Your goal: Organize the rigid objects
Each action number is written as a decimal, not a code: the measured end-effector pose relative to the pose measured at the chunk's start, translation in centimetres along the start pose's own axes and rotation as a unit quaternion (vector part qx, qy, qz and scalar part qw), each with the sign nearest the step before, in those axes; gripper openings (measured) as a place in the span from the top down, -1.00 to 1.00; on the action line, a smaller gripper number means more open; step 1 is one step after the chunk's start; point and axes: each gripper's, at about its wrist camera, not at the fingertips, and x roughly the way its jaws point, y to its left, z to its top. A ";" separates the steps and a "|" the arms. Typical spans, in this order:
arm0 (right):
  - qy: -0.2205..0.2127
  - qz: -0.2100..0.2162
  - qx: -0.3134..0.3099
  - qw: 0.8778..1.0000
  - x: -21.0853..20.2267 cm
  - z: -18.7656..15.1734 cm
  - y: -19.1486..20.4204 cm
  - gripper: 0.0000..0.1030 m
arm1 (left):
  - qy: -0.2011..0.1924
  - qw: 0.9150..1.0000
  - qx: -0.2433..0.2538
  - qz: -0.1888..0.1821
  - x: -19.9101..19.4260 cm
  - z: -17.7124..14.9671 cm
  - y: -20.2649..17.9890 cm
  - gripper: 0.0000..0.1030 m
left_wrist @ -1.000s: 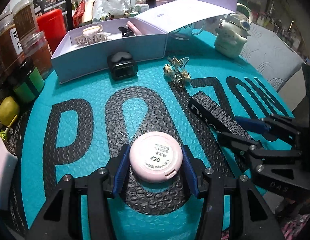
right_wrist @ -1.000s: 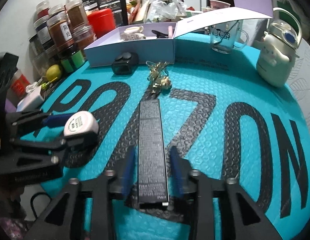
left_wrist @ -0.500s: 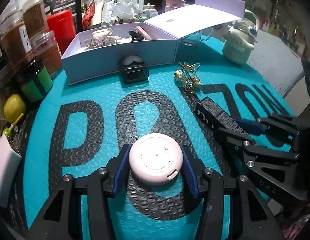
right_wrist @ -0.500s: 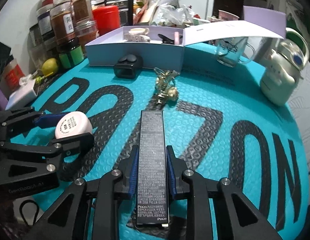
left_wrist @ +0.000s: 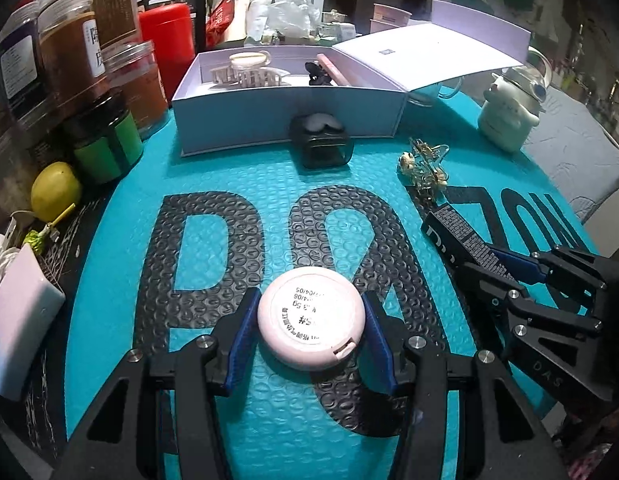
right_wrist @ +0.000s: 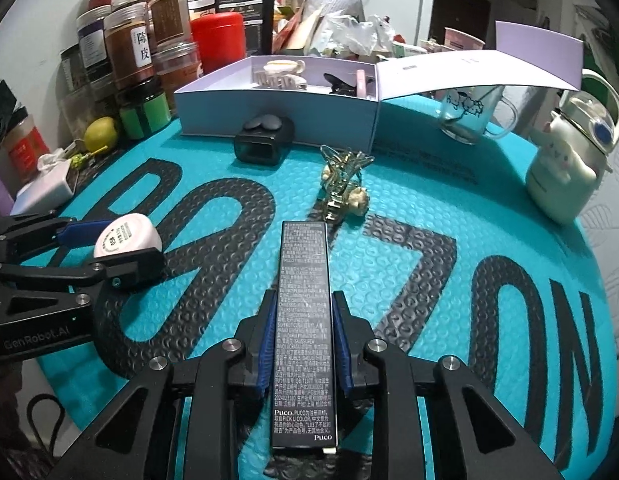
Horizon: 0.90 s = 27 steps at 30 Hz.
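My left gripper [left_wrist: 309, 320] is shut on a round pink compact [left_wrist: 311, 316], held over the teal mat [left_wrist: 237, 168]; it also shows in the right wrist view [right_wrist: 127, 240]. My right gripper [right_wrist: 304, 320] is shut on a long black cosmetics box [right_wrist: 304, 320], also seen at the right of the left wrist view [left_wrist: 461, 244]. An open lavender box [left_wrist: 289, 116] at the back holds a cream hair claw [left_wrist: 247, 74], a black clip and a pink item. A black case [left_wrist: 321, 146] and a gold hair clip [left_wrist: 425, 168] lie in front of it.
Spice jars [left_wrist: 69, 52], a red canister [left_wrist: 167, 36], a green jar [left_wrist: 107, 148] and a lemon [left_wrist: 55, 190] crowd the left. A white block [left_wrist: 21, 316] lies at the left edge. A cream kettle-shaped bottle [right_wrist: 565, 168] and a glass mug [right_wrist: 469, 116] stand at the right.
Both grippers have moved forward toward the lavender box with their objects. The right gripper's fingers closed on the black box. The pink compact has turned in the left gripper's view.
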 end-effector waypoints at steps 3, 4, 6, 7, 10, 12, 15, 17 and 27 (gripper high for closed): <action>0.003 -0.004 -0.004 1.000 0.1 0.1 0.2 0.51 | 0.000 1.000 -0.002 0.004 0.1 0.2 0.1 0.03; 0.003 -0.002 -0.004 1.000 0.0 0.1 0.1 0.51 | -0.001 1.000 -0.002 0.009 0.2 0.2 0.2 0.03; 0.005 0.004 0.000 1.000 0.0 0.1 -0.1 0.51 | -0.001 1.000 -0.006 0.007 0.2 0.3 0.3 0.03; 0.006 0.007 0.002 1.000 0.0 0.1 -0.2 0.51 | -0.001 1.000 -0.009 0.005 0.2 0.4 0.4 0.03; 0.010 0.012 0.001 1.000 0.0 0.2 -0.3 0.51 | 0.000 1.000 -0.015 0.000 0.4 0.5 0.7 0.03; 0.013 0.015 0.002 1.000 0.0 0.2 -0.5 0.51 | 0.002 1.000 -0.016 -0.001 0.4 0.6 0.7 0.03; 0.015 0.021 0.002 1.000 -0.1 0.3 -0.5 0.51 | 0.005 1.000 -0.020 -0.002 0.5 0.8 0.8 0.03; 0.017 0.028 0.007 0.999 -0.1 0.3 -0.6 0.51 | 0.008 1.000 -0.027 -0.007 0.6 1.0 1.0 0.03; 0.009 0.060 0.024 0.998 -0.7 0.7 -0.2 0.51 | 0.015 0.998 -0.053 -0.021 0.4 1.4 2.2 0.03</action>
